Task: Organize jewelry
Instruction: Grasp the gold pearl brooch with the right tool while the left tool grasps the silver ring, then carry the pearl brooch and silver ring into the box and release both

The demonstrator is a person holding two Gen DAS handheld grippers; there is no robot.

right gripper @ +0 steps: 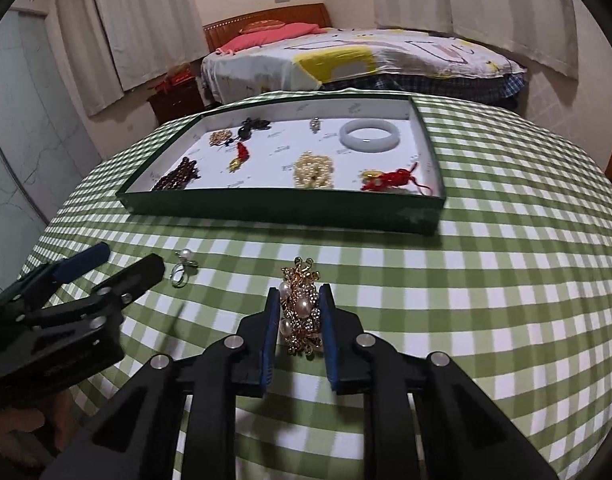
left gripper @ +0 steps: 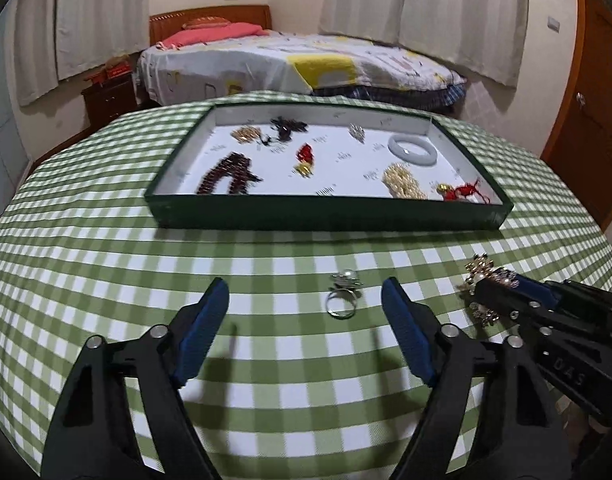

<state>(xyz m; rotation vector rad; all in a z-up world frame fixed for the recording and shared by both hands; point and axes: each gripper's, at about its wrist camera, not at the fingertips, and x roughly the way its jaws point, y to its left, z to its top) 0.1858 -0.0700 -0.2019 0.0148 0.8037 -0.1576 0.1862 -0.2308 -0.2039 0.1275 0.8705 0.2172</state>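
Note:
A gold and pearl brooch (right gripper: 300, 312) sits between the blue pads of my right gripper (right gripper: 299, 296), which is shut on it just above the green checked cloth; the brooch also shows in the left wrist view (left gripper: 481, 280). A silver pearl ring (left gripper: 343, 295) lies on the cloth between the wide-open fingers of my left gripper (left gripper: 306, 292), a little ahead of them; it shows in the right wrist view too (right gripper: 182, 268). A dark green tray (left gripper: 329, 210) with a white floor stands beyond and holds several pieces of jewelry.
In the tray lie a white bangle (left gripper: 411, 149), a pearl cluster (left gripper: 403, 181), a red knot charm (left gripper: 463, 192), dark bead strands (left gripper: 230, 172) and a red and gold charm (left gripper: 305, 158). A bed (left gripper: 298, 64) stands behind the round table.

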